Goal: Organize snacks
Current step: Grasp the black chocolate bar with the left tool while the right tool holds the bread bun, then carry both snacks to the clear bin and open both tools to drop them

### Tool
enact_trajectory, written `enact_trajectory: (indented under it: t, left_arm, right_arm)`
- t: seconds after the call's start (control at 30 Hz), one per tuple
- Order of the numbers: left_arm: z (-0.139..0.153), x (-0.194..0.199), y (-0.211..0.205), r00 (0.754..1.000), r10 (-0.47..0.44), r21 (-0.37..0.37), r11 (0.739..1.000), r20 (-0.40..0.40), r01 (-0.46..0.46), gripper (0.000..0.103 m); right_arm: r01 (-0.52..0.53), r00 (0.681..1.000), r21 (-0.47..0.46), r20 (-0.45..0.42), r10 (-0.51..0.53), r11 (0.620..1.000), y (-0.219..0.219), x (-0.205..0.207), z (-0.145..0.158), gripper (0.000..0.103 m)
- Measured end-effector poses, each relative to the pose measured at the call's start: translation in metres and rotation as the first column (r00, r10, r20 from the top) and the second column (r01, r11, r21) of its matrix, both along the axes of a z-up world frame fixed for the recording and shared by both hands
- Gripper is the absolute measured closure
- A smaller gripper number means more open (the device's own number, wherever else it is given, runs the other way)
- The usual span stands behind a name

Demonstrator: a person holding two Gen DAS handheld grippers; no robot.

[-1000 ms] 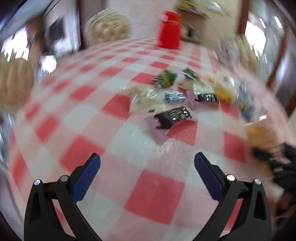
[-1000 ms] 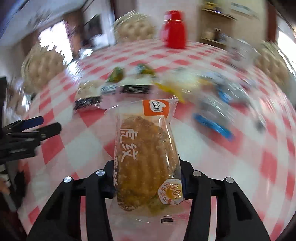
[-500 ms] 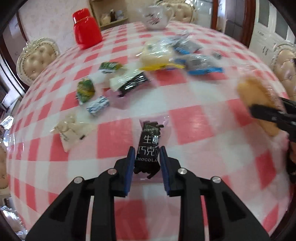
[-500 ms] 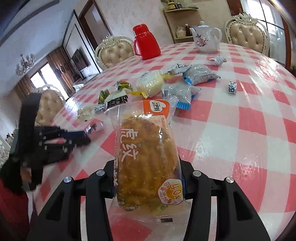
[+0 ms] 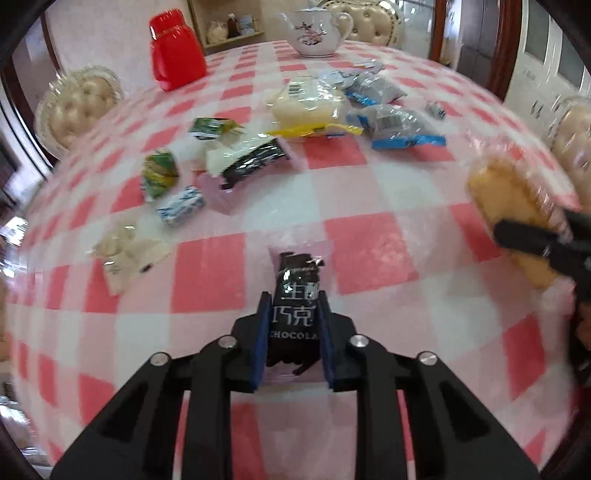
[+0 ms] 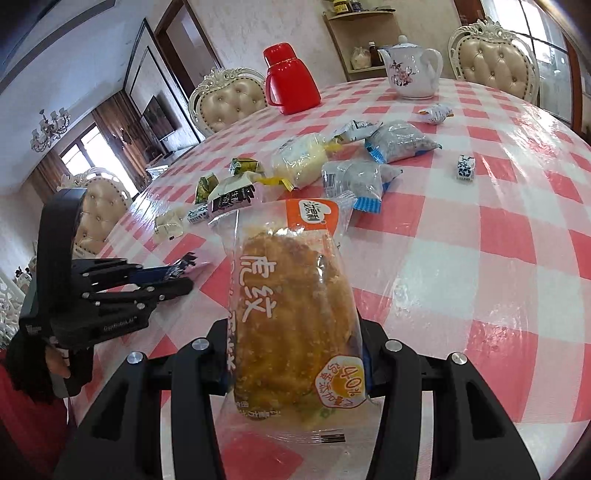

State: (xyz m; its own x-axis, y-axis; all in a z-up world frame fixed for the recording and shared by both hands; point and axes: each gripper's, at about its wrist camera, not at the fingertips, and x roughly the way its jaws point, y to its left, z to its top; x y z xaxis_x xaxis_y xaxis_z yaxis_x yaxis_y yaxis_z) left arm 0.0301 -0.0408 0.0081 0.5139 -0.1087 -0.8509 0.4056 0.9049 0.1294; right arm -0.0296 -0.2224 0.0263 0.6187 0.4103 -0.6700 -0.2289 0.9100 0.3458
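Left gripper (image 5: 292,325) clamped on chocolate bar (image 5: 295,314), wide apart a second ago | right gripper (image 6: 295,354) grips bread packet (image 6: 295,314) as before | both above checked table (image 6: 480,258) | teapot (image 6: 410,70), red jug (image 6: 290,83): contents unseen

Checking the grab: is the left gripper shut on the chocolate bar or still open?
Shut: the left gripper presses both sides of the chocolate bar.

We see a red-and-white checked tablecloth (image 6: 480,236) covering the table. At the far edge stands a red jug (image 6: 291,79) with its lid on, and well to its right a white teapot (image 6: 410,72) painted with flowers. Cream tufted chairs (image 6: 229,99) ring the table; a corner shelf (image 6: 364,22) holds jars.
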Motion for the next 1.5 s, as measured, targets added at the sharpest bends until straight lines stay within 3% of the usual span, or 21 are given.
enact_trajectory:
  t: [0.1, 0.23, 0.33, 0.4, 0.53, 1.13, 1.33, 1.5]
  left_arm:
    - [0.01, -0.01, 0.011, 0.996, 0.087, -0.11, 0.99, 0.018, -0.085, 0.081]
    - [0.018, -0.032, 0.021, 0.975, 0.215, -0.274, 0.942, 0.051, -0.193, 0.081]
    - [0.019, -0.05, 0.024, 0.957, 0.287, -0.352, 0.901, 0.049, -0.253, 0.08]
    - [0.019, -0.063, 0.024, 0.949, 0.31, -0.368, 0.89, 0.054, -0.27, 0.08]
    - [0.026, -0.083, 0.026, 0.939, 0.334, -0.375, 0.884, 0.086, -0.28, 0.08]
    - [0.062, -0.164, 0.083, 0.932, 0.322, -0.282, 0.922, 0.169, -0.267, 0.079]
    - [0.072, -0.189, 0.109, 0.928, 0.314, -0.217, 0.938, 0.199, -0.27, 0.079]
    - [0.067, -0.211, 0.147, 0.918, 0.347, -0.194, 0.93, 0.192, -0.311, 0.079]
  right_arm:
    - [0.007, 1.0, 0.006, 0.0, -0.007, 1.0, -0.002, 0.0, -0.001, 0.055]
    - [0.017, 1.0, -0.013, -0.01, -0.017, 1.0, 0.0, 0.001, -0.002, 0.055]
    - [0.037, 0.999, -0.068, -0.017, -0.038, 0.997, 0.006, 0.002, -0.002, 0.055]
    - [0.064, 0.998, -0.128, -0.005, -0.065, 0.99, 0.012, -0.003, -0.001, 0.055]
    - [0.044, 0.999, -0.151, 0.018, -0.042, 0.988, 0.03, -0.028, 0.003, 0.055]
    - [-0.104, 0.989, -0.213, 0.08, 0.123, 0.972, 0.12, -0.098, 0.03, 0.055]
    - [-0.2, 0.97, -0.216, 0.097, 0.225, 0.956, 0.159, -0.116, 0.04, 0.055]
    - [-0.28, 0.947, -0.22, 0.096, 0.307, 0.934, 0.191, -0.135, 0.044, 0.055]
